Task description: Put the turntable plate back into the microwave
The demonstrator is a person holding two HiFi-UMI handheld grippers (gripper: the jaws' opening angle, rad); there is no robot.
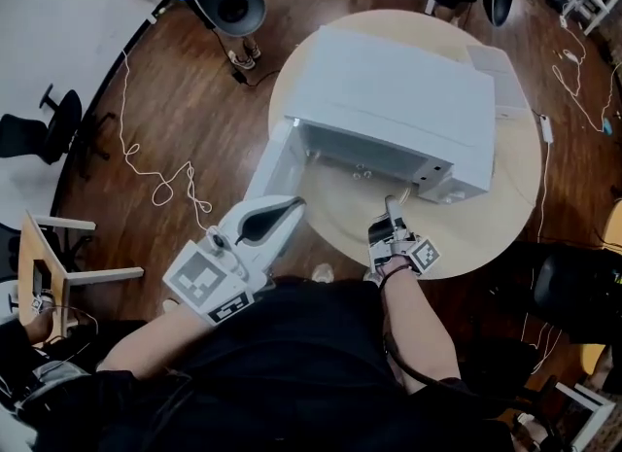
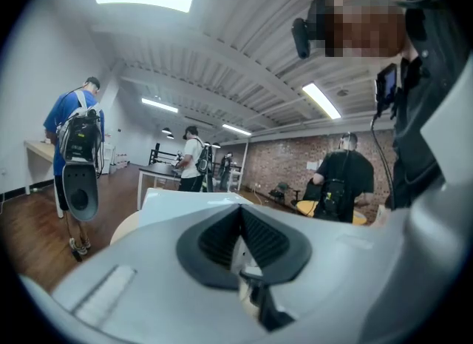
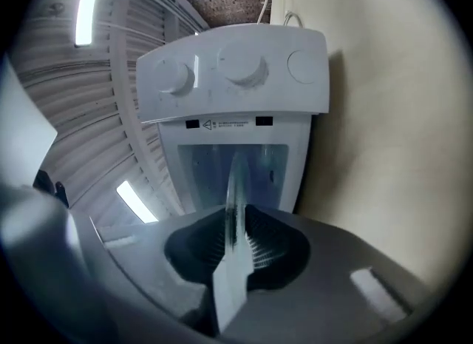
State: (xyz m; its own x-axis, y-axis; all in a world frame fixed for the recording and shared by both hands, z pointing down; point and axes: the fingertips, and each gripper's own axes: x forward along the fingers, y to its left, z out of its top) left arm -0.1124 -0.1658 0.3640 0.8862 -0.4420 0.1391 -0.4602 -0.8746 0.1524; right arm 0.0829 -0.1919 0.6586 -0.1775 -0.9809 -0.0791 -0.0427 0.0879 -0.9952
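Observation:
The white microwave (image 1: 398, 100) stands on a round table, its door (image 1: 275, 163) swung open to the left. My right gripper (image 1: 392, 209) is shut on the clear glass turntable plate (image 1: 350, 205), which reaches from the jaws toward the open cavity. In the right gripper view the plate (image 3: 236, 187) shows edge-on between the pads of the right gripper (image 3: 236, 220), with the microwave (image 3: 233, 76) and its knobs straight ahead. My left gripper (image 1: 292, 205) hovers by the door's lower edge with nothing in it. Seen in its own view, the left gripper (image 2: 240, 220) has its pads together.
The round wooden table (image 1: 505, 197) has its rim just beyond my right hand. A white cable (image 1: 160, 183) trails on the floor at left, near a wooden chair (image 1: 58, 265). A dark chair (image 1: 583, 295) stands at right. Several people (image 2: 77, 143) stand in the room behind.

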